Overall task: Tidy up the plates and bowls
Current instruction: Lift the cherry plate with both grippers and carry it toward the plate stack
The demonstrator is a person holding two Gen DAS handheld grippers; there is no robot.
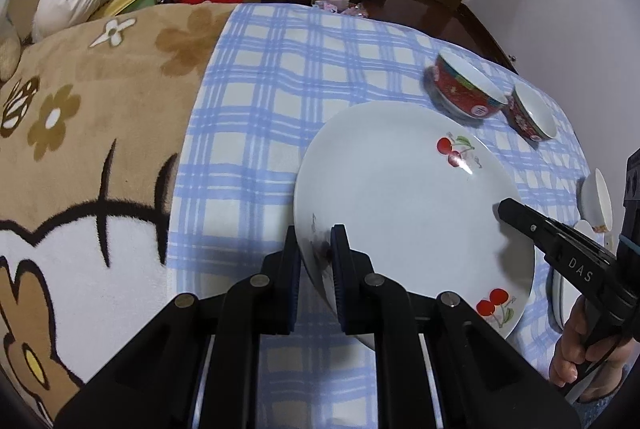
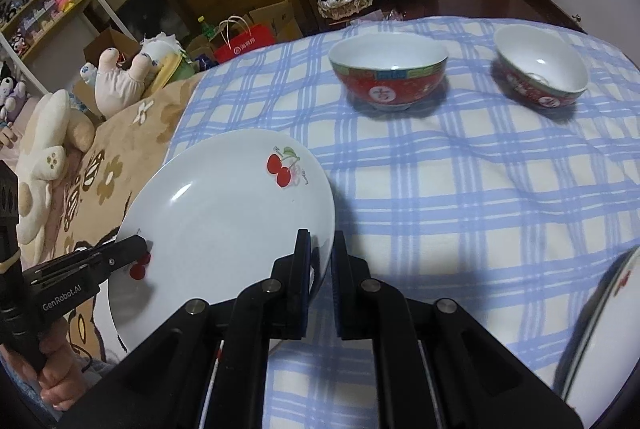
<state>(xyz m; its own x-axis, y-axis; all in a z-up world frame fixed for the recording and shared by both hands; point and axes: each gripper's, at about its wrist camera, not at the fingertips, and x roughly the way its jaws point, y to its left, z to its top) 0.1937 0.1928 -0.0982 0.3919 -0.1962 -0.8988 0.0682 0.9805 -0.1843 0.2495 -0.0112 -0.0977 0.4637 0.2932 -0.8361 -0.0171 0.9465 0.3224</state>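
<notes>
Two claws gripped one white cherry-print plate (image 1: 404, 205) between them, each clamped on an opposite edge. Seen from the left wrist, the left claw (image 1: 316, 253) had its two blue-padded fingers (image 1: 340, 269) closed on the plate's near-left rim, one pad above and one below the rim. Across the plate from it, at the far right rim, the right claw (image 1: 510, 209) reached in with its dark tip lying on the plate's edge, and a hand (image 1: 572, 345) held its grip low at the right. The plate sat tilted, its shadow lying on the blue checked cloth (image 1: 280, 77) beneath. Ahead and to the right of the left claw stood a red bowl (image 1: 466, 89) and just beyond it a second red bowl (image 1: 532, 113), close together but apart. Further right, past the right claw, the rims of more white dishes (image 1: 598, 201) showed, partly hidden. Seen from the right wrist, the right claw (image 2: 320, 261) was pinched on the plate's near-right rim, with the plate (image 2: 224, 225) spreading away to its left, and the left claw (image 2: 132, 249) held the opposite edge. Straight ahead of the right claw stood the first red bowl (image 2: 388, 73), upright, and to the right of it the second red bowl (image 2: 540, 69), leaning a little on the soft cloth. Left of the left claw lay a brown flowered blanket (image 1: 92, 101).
</notes>
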